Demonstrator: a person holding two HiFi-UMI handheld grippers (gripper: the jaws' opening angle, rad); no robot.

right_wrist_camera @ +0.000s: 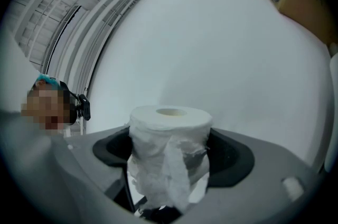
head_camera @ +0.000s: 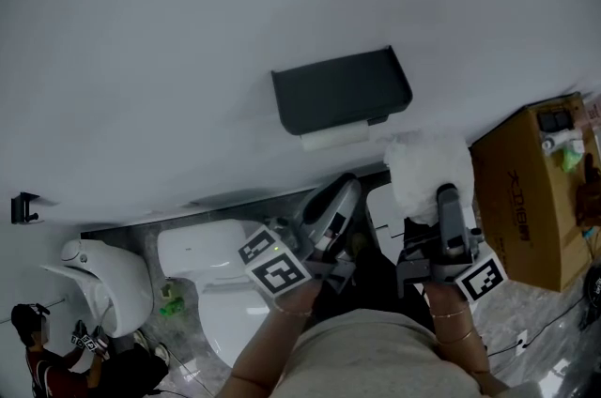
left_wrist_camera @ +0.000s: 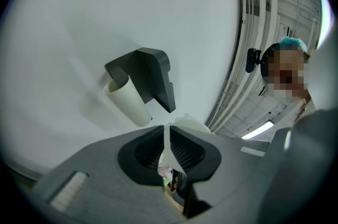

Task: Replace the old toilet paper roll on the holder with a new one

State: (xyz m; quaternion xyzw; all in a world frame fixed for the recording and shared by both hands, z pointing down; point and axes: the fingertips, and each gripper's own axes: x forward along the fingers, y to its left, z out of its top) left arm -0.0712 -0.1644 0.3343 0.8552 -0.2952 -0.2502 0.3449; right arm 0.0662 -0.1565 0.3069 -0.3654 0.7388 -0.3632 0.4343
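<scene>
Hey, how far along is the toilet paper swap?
Nothing is swapped yet: the bare old tube sits in the holder. The right gripper grips the new roll; the left gripper is shut, empty. Remaining: pull the tube, fit the roll.

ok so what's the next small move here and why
Probably open the left gripper and bring it to the bare cardboard tube on the holder. Its jaws are shut and empty, the old tube is not yet off, and the right gripper holds the new roll.
</scene>
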